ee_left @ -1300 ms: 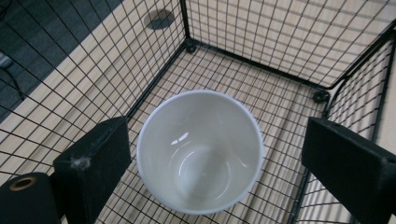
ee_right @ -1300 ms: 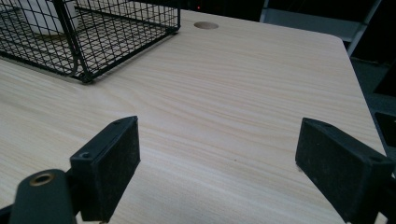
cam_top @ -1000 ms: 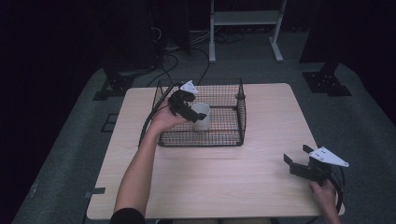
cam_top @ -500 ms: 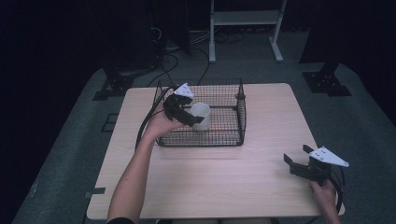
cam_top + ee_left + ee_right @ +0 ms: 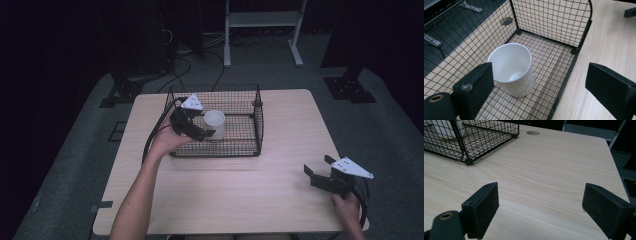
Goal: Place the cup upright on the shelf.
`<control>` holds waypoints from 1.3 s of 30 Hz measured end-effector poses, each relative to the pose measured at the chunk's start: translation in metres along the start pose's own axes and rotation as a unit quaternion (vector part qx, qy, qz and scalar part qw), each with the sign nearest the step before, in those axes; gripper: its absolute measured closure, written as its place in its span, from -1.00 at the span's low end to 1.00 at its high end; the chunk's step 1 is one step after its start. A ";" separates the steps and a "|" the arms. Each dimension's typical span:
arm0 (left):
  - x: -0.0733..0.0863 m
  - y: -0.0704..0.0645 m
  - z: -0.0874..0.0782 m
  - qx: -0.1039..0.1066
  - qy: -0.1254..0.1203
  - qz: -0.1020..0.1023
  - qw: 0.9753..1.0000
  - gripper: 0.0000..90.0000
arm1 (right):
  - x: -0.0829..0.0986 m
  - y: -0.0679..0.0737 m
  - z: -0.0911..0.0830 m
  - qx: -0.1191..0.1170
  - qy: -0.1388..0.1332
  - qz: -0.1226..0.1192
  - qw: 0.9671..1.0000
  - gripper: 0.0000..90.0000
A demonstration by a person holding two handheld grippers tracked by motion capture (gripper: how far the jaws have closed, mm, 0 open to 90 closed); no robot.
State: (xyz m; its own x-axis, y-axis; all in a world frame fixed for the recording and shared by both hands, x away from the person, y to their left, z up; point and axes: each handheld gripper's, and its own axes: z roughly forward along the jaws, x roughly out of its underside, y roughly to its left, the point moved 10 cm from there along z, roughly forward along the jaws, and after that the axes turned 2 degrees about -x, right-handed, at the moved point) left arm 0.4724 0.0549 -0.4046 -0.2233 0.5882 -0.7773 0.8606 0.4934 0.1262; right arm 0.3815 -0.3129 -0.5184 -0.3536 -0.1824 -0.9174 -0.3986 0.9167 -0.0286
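Note:
A white cup (image 5: 214, 123) stands upright on the floor of a black wire basket (image 5: 250, 142), near the basket's left end. In the left gripper view the cup (image 5: 514, 70) is empty and sits just beyond the jaws. My left gripper (image 5: 205, 134) hovers at the basket's front left corner, open, with nothing between its jaws. One jaw is over the basket floor (image 5: 544, 60) and the other over the table outside the rim. My right gripper (image 5: 316, 166) rests open near the table's front right corner, above bare wood (image 5: 540, 195).
The light wooden table (image 5: 240, 185) carries the basket at its back centre. A round cable hole (image 5: 533, 132) lies in the tabletop past the basket's corner (image 5: 466, 160). Dark floor, cables and a white frame stand (image 5: 260, 20) lie beyond the table.
My left gripper has drawn back from the cup toward the basket's front left corner. The cup stays standing in the basket. The right gripper has not moved.

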 end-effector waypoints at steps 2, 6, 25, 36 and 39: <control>0.002 -0.003 -0.002 0.000 0.002 0.003 1.000 -0.83 | 0.000 0.000 0.000 0.001 0.000 0.001 1.000 -0.71; 0.006 -0.008 -0.006 0.001 -0.002 0.005 1.000 -0.83 | 0.000 0.000 0.000 0.001 0.001 -0.001 1.000 -0.71; 0.018 -0.024 -0.028 -0.004 -0.022 0.003 1.000 -0.83 | 0.000 0.000 0.000 0.002 0.001 0.000 1.000 -0.71; 0.030 -0.034 -0.038 -0.006 -0.028 0.003 1.000 -0.83 | 0.000 0.000 0.000 0.002 0.002 -0.001 1.000 -0.71; 0.034 -0.035 -0.041 -0.008 -0.028 0.002 1.000 -0.83 | 0.000 0.000 0.000 0.002 0.002 -0.001 1.000 -0.71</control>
State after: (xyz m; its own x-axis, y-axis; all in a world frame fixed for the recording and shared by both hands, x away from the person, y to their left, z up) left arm 0.4158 0.0833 -0.4100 -0.1925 0.5536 -0.8102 0.8541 0.5011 0.1394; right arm 0.3814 -0.3129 -0.5187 -0.3565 -0.1859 -0.9156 -0.3955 0.9179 -0.0324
